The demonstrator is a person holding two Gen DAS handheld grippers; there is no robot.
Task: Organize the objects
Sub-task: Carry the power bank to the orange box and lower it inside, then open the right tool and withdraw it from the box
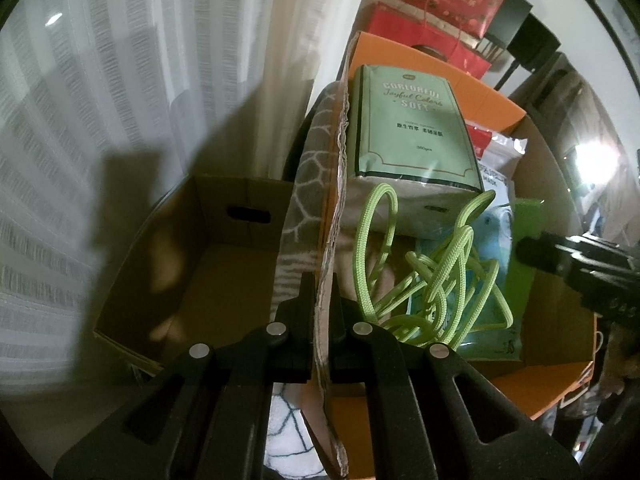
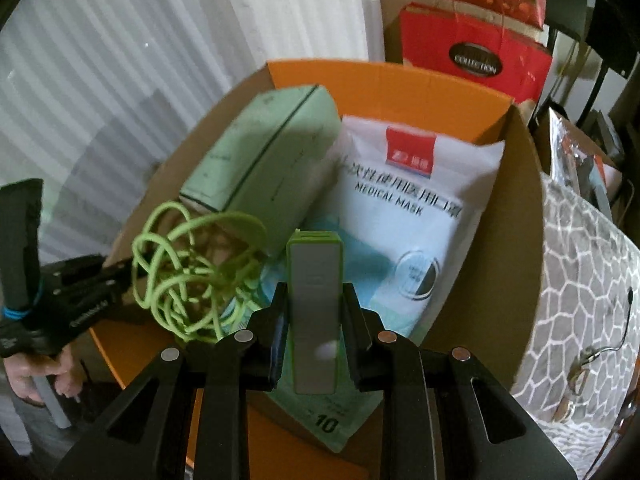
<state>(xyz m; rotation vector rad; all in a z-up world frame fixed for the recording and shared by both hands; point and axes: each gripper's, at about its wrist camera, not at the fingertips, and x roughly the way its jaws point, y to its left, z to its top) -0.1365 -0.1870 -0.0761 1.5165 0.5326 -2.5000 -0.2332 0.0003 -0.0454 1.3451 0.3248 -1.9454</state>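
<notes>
An orange-lined cardboard box (image 2: 516,200) holds a green tissue pack (image 1: 408,128), a white medical mask bag (image 2: 408,216) and a tangled light-green cord (image 1: 440,276). My left gripper (image 1: 322,304) is shut on the box's left flap (image 1: 326,344). It also shows at the left of the right wrist view (image 2: 116,276). My right gripper (image 2: 314,304) is shut on a grey and green power bank (image 2: 316,312), held upright above the box, over the mask bag. The cord (image 2: 192,276) lies left of it.
A second, brown cardboard box (image 1: 192,256) stands open left of the orange one. A grey patterned cloth (image 2: 580,280) covers a surface to the right. Red gift boxes (image 2: 476,52) are stacked behind. White curtains (image 1: 120,100) hang on the left.
</notes>
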